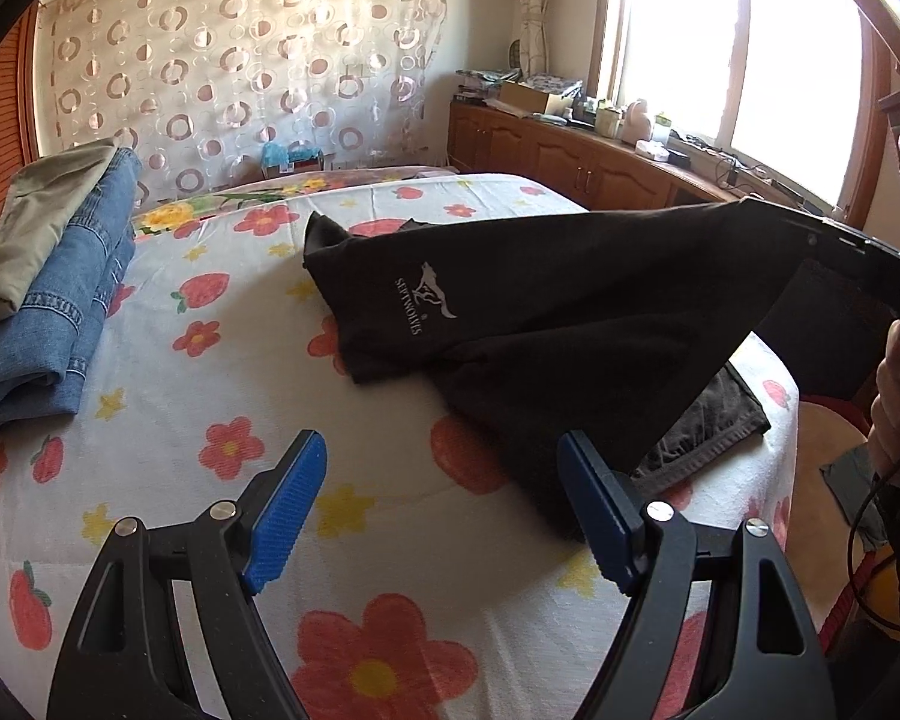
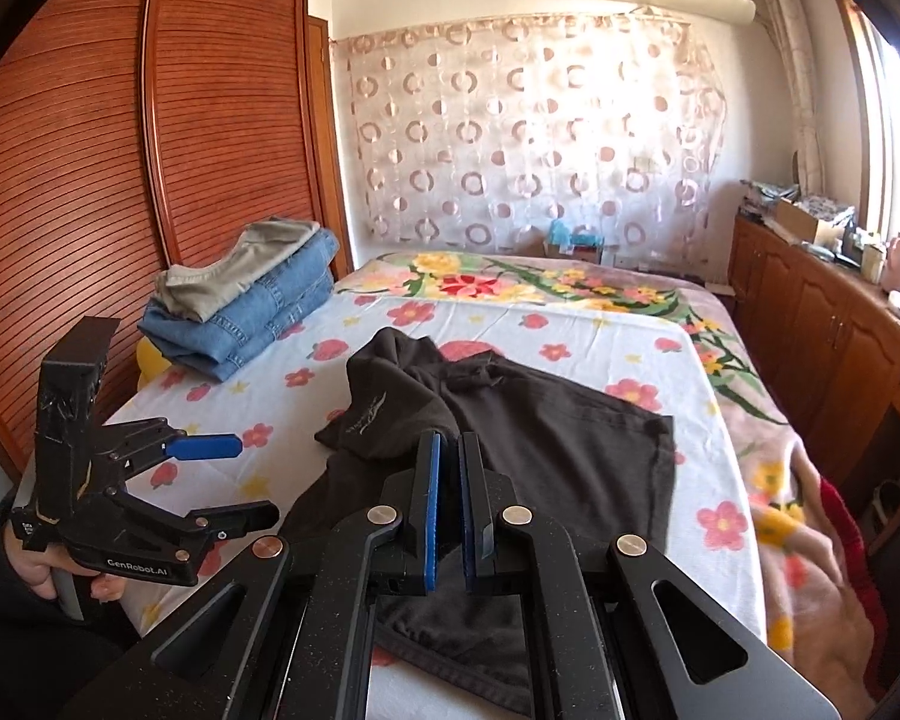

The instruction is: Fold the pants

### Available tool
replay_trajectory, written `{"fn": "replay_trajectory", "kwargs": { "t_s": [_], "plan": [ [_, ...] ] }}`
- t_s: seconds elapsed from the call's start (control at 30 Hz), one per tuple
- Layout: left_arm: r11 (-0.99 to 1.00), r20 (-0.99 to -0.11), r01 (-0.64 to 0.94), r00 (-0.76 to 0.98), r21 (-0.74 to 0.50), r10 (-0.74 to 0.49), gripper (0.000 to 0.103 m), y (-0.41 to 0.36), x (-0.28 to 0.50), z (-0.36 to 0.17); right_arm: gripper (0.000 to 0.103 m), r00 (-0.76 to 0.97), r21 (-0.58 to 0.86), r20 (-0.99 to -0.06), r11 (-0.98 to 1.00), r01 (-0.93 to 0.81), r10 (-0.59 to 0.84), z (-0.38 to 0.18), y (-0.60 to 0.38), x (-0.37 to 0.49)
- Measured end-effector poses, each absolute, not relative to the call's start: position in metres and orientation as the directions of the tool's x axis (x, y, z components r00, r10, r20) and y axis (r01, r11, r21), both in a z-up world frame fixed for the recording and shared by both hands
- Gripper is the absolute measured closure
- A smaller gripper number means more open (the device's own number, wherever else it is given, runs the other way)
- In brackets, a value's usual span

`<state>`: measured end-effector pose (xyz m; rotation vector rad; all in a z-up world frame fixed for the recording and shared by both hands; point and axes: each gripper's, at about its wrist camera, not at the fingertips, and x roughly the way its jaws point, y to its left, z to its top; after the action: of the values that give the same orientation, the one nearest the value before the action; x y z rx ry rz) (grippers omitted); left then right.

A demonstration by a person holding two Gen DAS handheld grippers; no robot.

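Black pants with a white logo lie on the flowered sheet of the bed. My right gripper is shut on a fold of the black pants and lifts that part above the bed; in the left wrist view the lifted cloth stretches up to the right gripper at the right edge. My left gripper is open and empty, just above the sheet, to the left of the pants' near edge. It also shows in the right wrist view, open.
A stack of folded jeans with khaki pants on top lies at the bed's left side. A wooden wardrobe stands left, a cluttered wooden cabinet runs under the window at right. A red item lies at the bed's right edge.
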<state>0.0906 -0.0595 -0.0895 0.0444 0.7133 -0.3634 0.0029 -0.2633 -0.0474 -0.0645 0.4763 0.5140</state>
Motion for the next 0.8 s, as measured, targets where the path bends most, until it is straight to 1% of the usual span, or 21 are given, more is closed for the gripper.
{"fn": "replay_trajectory", "kwargs": {
  "t_s": [0.23,0.53,0.8],
  "plan": [
    [0.931,-0.636,0.357,0.702,-0.078,-0.322,0.023,-0.064,0.088,-0.086,0.098,0.780,0.066,-0.451,0.888,-0.455,0.433,-0.049,-0.277,-0.009],
    [0.925,-0.634,0.372,0.699,-0.073,-0.331,0.023,-0.071,0.085,-0.087,0.098,0.776,0.104,-0.492,0.912,-0.397,0.395,-0.064,-0.293,-0.016],
    [0.922,-0.652,0.378,0.679,-0.083,-0.337,0.023,-0.078,0.086,-0.095,0.098,0.728,0.150,-0.584,0.929,-0.338,0.359,-0.093,-0.313,-0.008]
  ]
}}
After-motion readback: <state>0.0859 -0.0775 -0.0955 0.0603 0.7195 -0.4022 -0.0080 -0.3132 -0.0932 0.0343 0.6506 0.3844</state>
